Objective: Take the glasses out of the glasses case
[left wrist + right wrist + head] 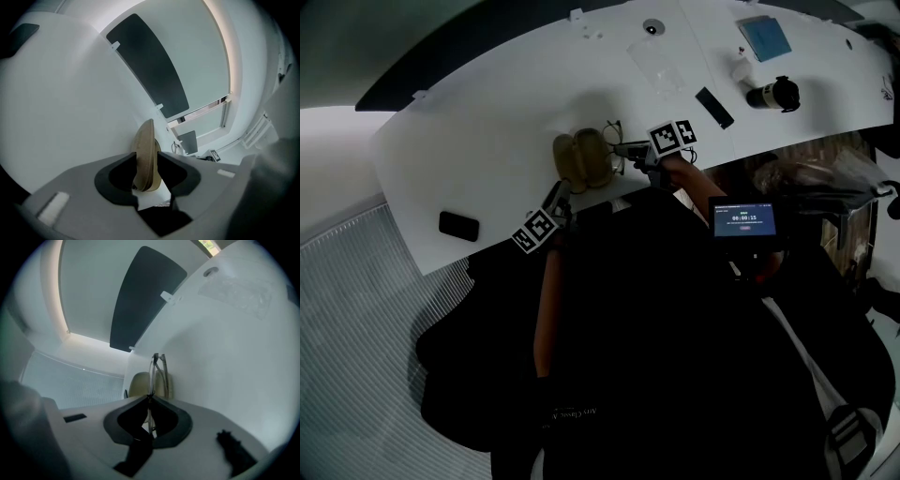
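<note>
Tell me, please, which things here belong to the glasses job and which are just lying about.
Job: glasses, tan glasses case, right gripper, left gripper.
Lying about: small black device, clear plastic bag, blue pad, black cylinder, timer screen.

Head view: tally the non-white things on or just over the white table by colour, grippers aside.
Black: 3, flat rounded slab, slim bar, cylinder
Tan: 1, open oval glasses case
Dark wire: 1, thin-framed glasses
Blue: 1, square pad
Clear: 1, plastic bag
Total: 7
</note>
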The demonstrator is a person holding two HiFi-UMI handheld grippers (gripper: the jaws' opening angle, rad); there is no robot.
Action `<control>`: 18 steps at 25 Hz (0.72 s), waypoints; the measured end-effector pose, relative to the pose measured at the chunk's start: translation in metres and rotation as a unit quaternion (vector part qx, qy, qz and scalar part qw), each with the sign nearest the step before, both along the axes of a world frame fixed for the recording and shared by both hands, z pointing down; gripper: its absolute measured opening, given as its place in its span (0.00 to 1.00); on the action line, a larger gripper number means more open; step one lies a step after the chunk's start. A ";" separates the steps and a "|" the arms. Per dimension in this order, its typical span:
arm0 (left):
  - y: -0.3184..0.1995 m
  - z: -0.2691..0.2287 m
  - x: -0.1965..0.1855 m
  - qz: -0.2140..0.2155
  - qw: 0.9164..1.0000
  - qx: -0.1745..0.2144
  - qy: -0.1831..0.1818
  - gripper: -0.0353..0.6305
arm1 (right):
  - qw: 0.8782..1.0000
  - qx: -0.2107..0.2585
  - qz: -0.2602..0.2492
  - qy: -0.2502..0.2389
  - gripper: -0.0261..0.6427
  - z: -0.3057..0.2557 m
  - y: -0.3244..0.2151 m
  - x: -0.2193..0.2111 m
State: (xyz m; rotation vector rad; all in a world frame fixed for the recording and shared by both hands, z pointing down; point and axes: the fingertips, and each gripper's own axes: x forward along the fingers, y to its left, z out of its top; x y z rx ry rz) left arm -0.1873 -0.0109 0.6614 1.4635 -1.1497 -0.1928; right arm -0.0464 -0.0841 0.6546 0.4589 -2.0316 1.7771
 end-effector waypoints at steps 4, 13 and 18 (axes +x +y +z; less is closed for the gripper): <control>0.000 -0.009 -0.006 -0.005 1.000 0.015 -0.009 0.25 | 1.000 -0.003 0.013 0.021 0.08 0.018 -0.009 0.023; 0.002 -0.017 -0.007 -0.007 1.000 0.011 -0.025 0.25 | 0.998 -0.032 -0.030 0.053 0.08 0.061 0.002 0.039; -0.001 -0.020 -0.008 -0.011 0.998 0.017 -0.058 0.24 | 0.997 -0.021 -0.050 0.058 0.09 0.069 0.008 0.038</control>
